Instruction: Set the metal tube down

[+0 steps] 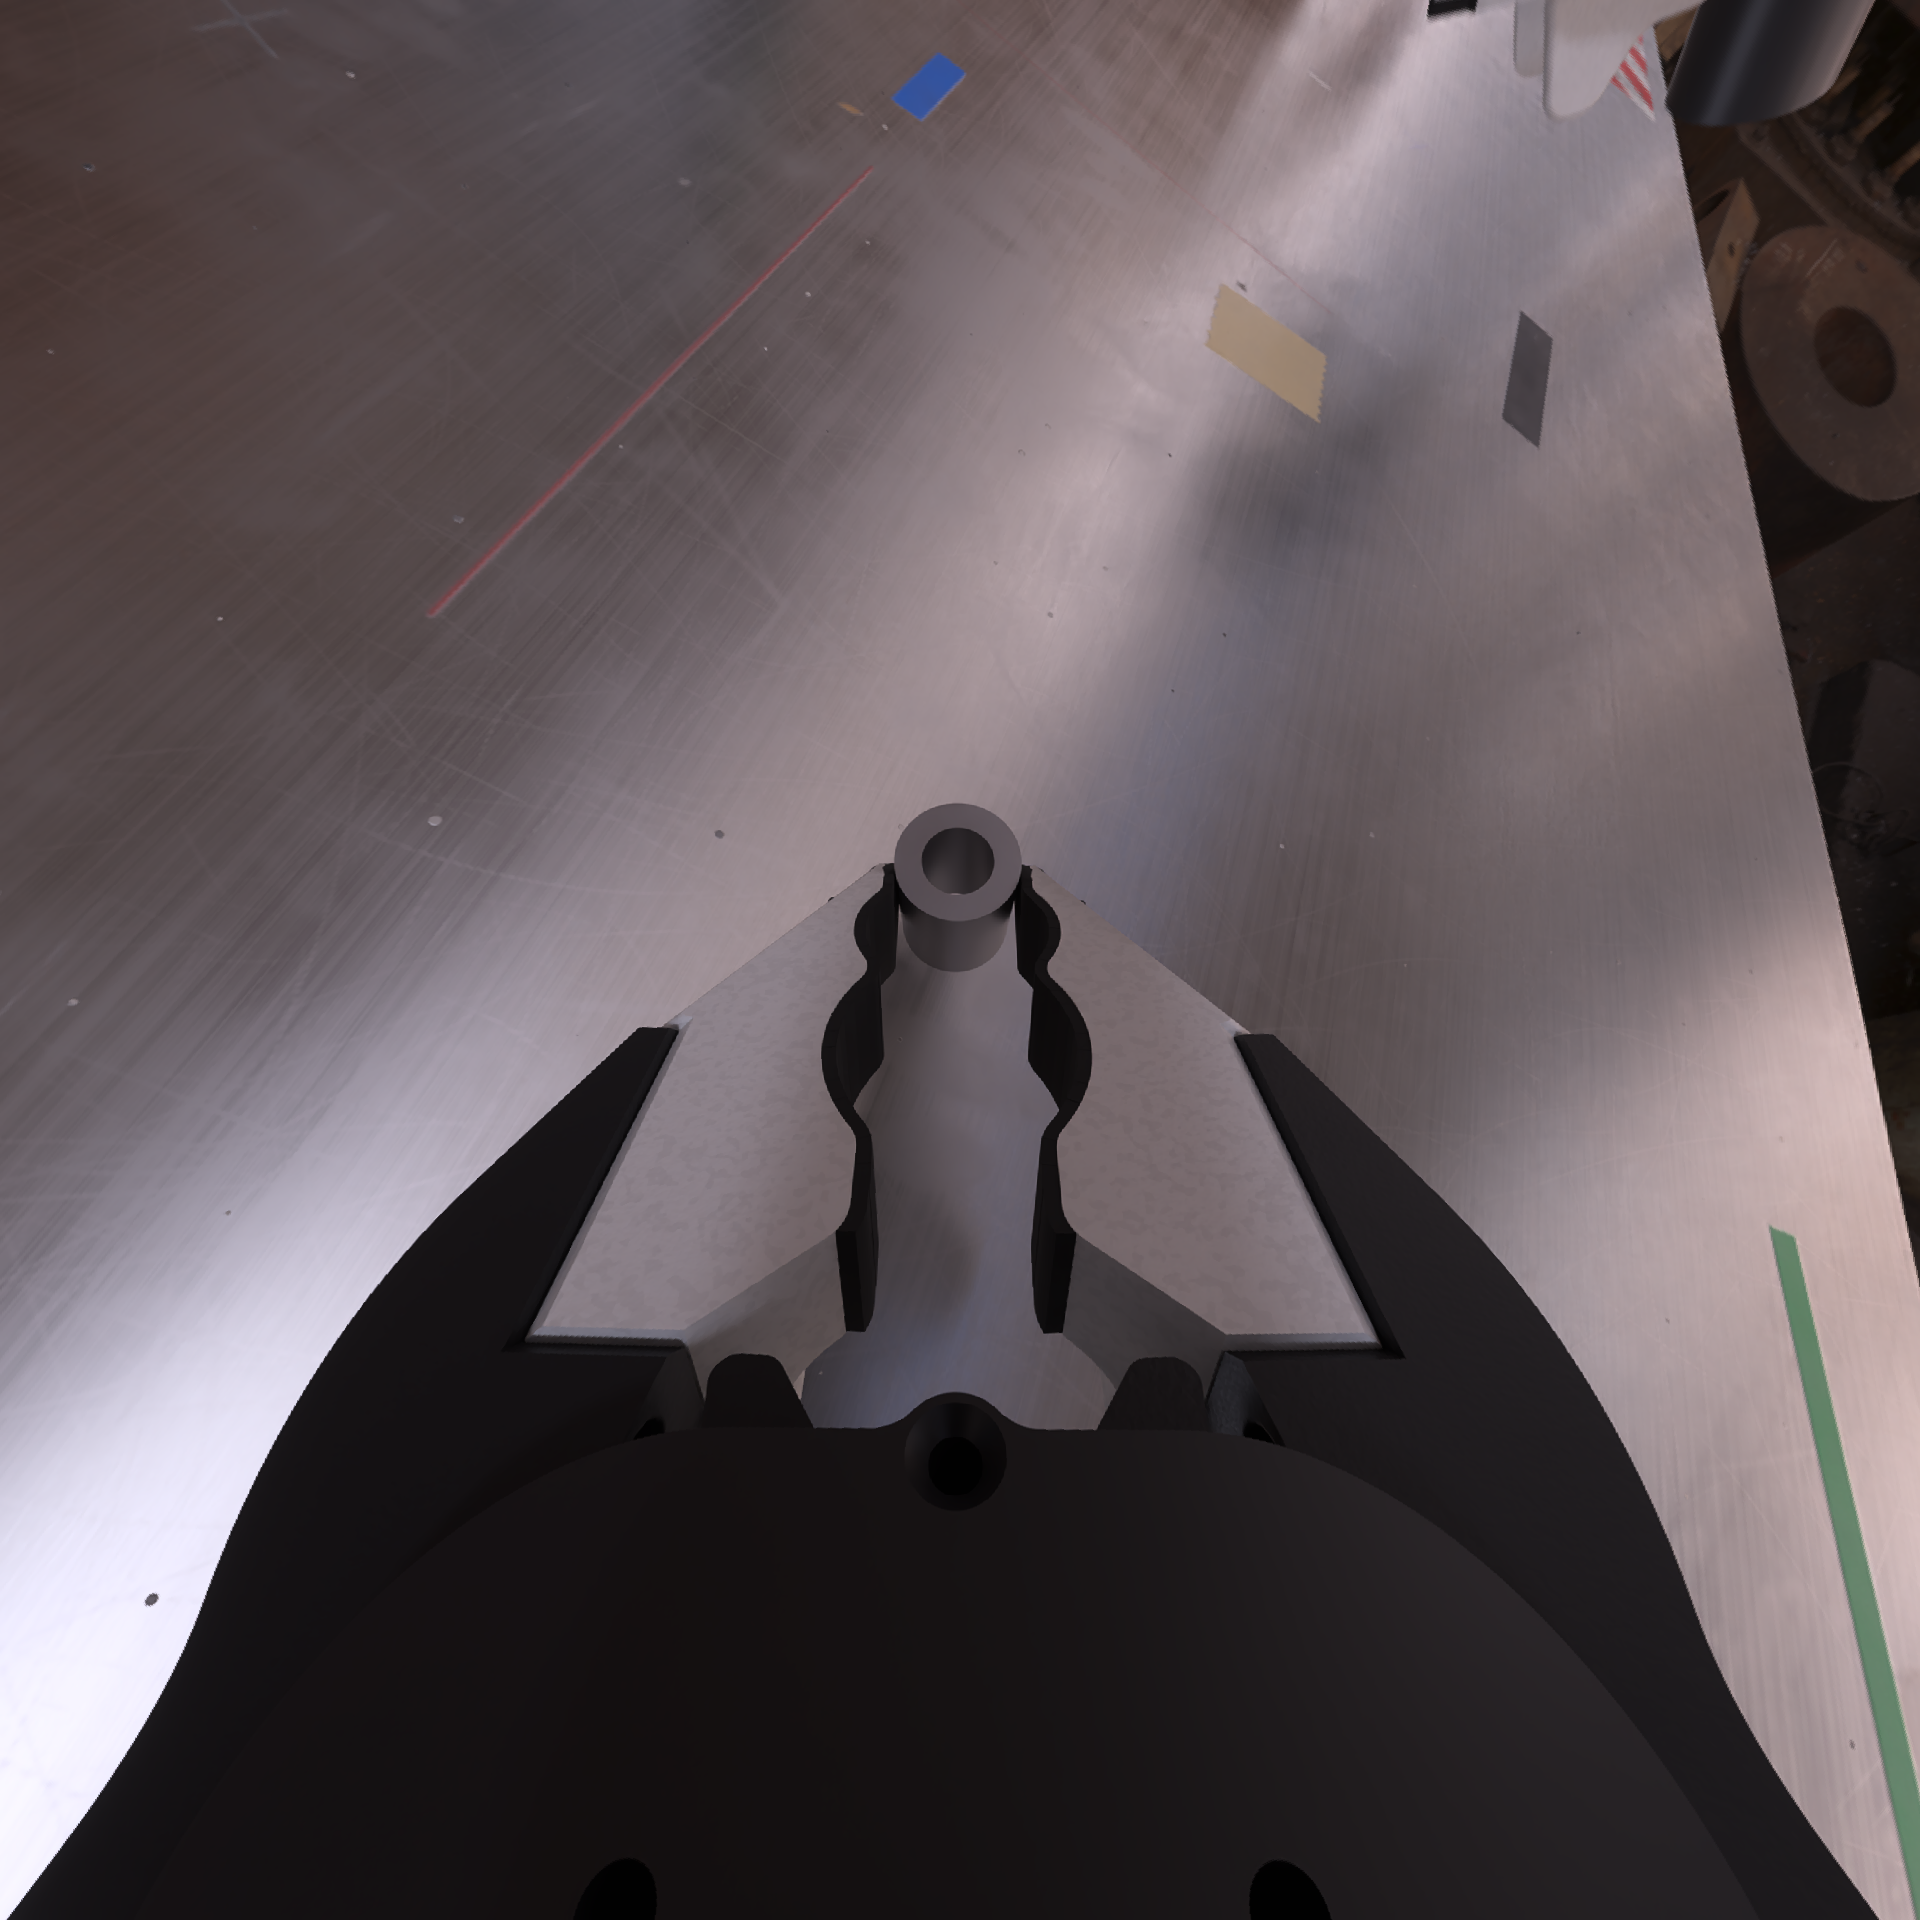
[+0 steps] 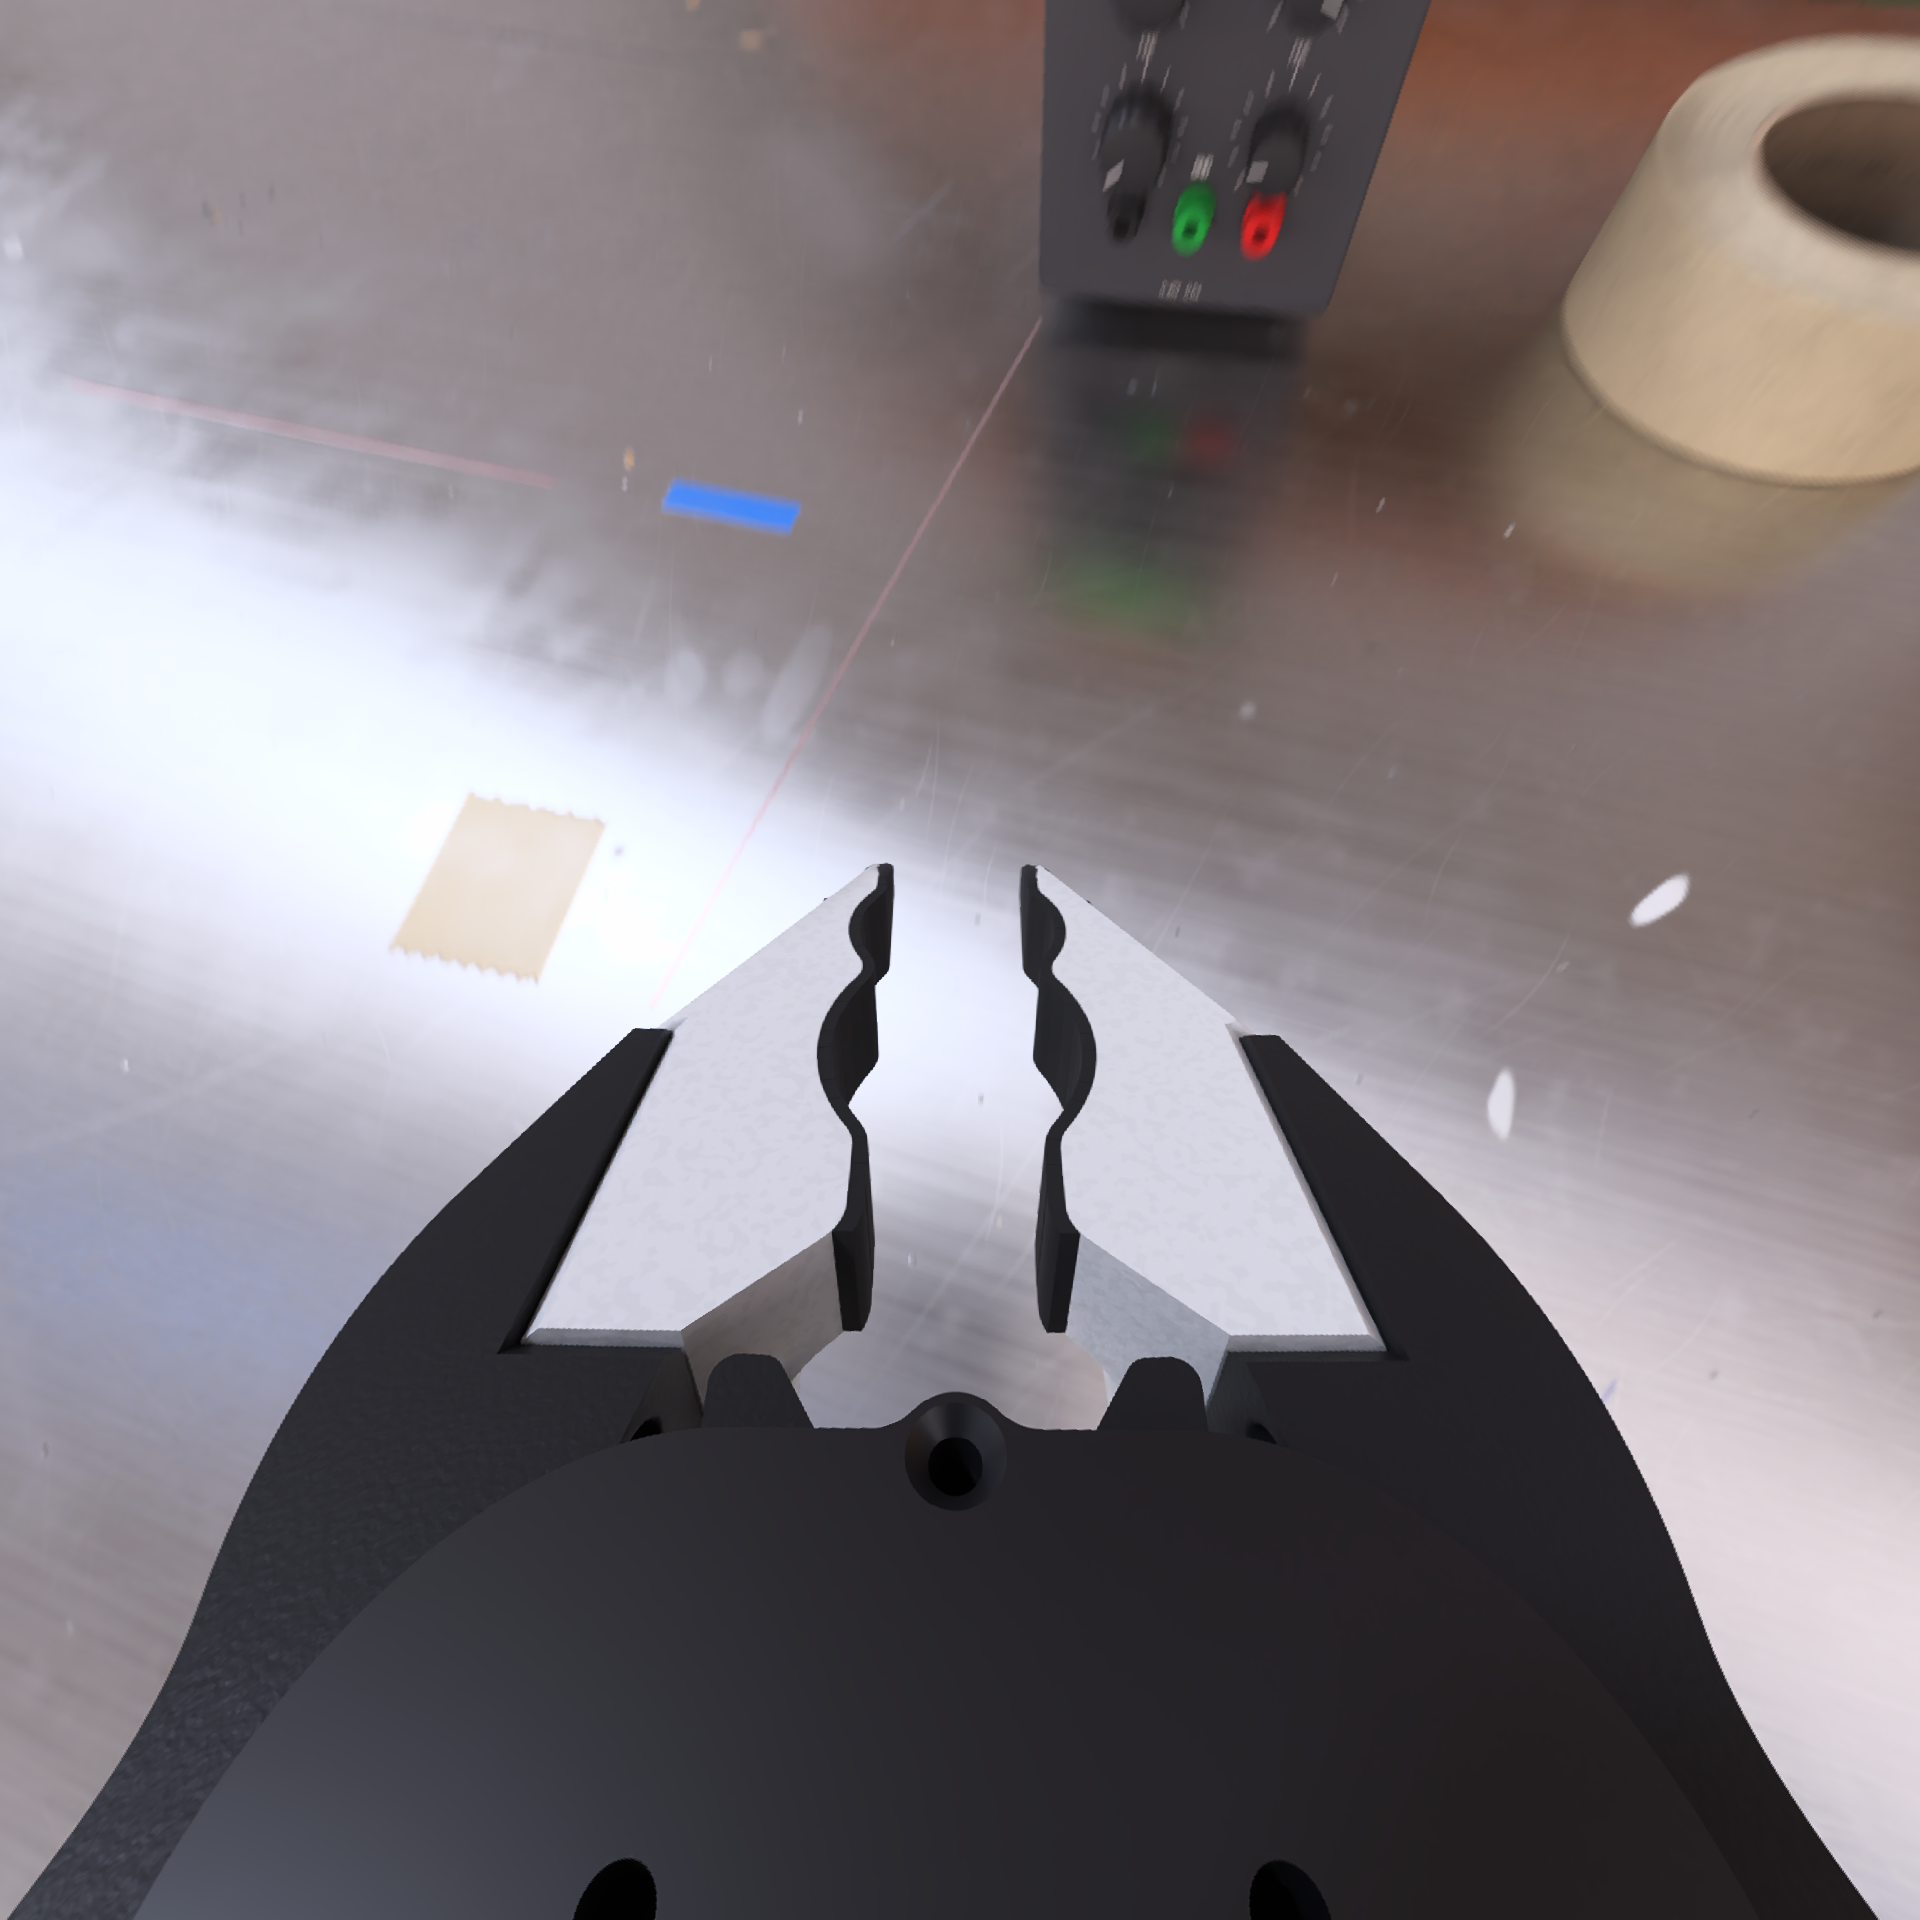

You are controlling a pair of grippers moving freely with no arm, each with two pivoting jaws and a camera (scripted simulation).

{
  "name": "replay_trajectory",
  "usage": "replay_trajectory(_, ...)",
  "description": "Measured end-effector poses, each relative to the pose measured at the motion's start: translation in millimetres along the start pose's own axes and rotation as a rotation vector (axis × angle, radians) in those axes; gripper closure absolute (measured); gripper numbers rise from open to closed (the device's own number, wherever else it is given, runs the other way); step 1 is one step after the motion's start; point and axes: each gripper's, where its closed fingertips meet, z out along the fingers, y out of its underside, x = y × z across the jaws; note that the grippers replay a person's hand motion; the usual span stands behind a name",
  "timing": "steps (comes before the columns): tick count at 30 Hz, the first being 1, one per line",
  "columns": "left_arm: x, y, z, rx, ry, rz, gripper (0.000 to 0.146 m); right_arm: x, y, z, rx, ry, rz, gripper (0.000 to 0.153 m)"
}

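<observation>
1. Jaws of the left gripper (image 1: 957, 883) pinch the metal tube (image 1: 956, 883) at their tips, its hollow end facing the camera, above the steel table (image 1: 520, 831).
2. Right gripper (image 2: 957, 883) has its jaws parted, with nothing between them.
3. Beyond it sit a dark control box (image 2: 1210, 156), a wooden ring (image 2: 1745, 312), blue tape (image 2: 730, 505) and a tan patch (image 2: 499, 886).

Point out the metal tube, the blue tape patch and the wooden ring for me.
metal tube (image 1: 956, 883): left wrist view, on its open end face.
blue tape patch (image 2: 731, 506): right wrist view, on the strip's middle.
wooden ring (image 2: 1714, 312): right wrist view, on its outer wall.
</observation>
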Motion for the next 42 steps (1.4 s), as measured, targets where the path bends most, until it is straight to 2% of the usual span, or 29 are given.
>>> replay_trajectory(3,0.1,1.1,1.1,-0.01,-0.009,0.012,0.124,-7.1,27.8,8.5,-0.054,-0.024,-0.055,0.123)
replay_trajectory(5,-0.5,2.3,2.2,-0.022,-0.023,0.02,0.124,-13.8,34.7,21.9,-0.067,-0.009,-0.113,0.122)
replay_trajectory(9,-1.6,4.4,4.2,-0.038,-0.054,0.029,0.124,-32.2,31.1,46.9,-0.086,-0.068,-0.131,0.118)
replay_trajectory(12,0.4,6.6,6.1,-0.053,-0.05,0.028,0.124,-32.9,27.6,58.5,-0.123,-0.03,-0.185,0.12)
replay_trajectory(15,0.0,7.6,7.2,-0.069,-0.062,0.032,0.124,-47.6,4.0,55.1,-0.024,-0.029,-0.239,0.124)
replay_trajectory(17,0.2,7.7,7.5,-0.079,-0.059,0.033,0.124,-76.0,-18.5,51.3,0.085,-0.089,-0.286,0.125)
replay_trajectory(19,-0.1,7.0,8.4,-0.078,-0.06,0.043,0.124,-120.2,-34.3,56.7,0.148,-0.222,-0.339,0.125)
replay_trajectory(24,-7.7,1.9,8.1,-0.057,-0.086,0.073,0.124,-219.8,-49.0,92.8,0.148,-0.446,-0.518,0.131)
replay_trajectory(28,-13.3,-5.2,4.0,-0.017,-0.123,0.138,0.124,-268.1,-53.0,127.4,0.086,-0.568,-0.575,0.128)
replay_trajectory(34,-9.8,0.3,12.2,-0.09,-0.083,0.212,0.124,-296.1,-57.7,164.2,0.056,-0.592,-0.58,0.119)
replay_trajectory(42,-2.7,5.3,17.1,-0.15,-0.012,0.246,0.124,-303.8,-54.7,181.3,0.018,-0.58,-0.59,0.117)
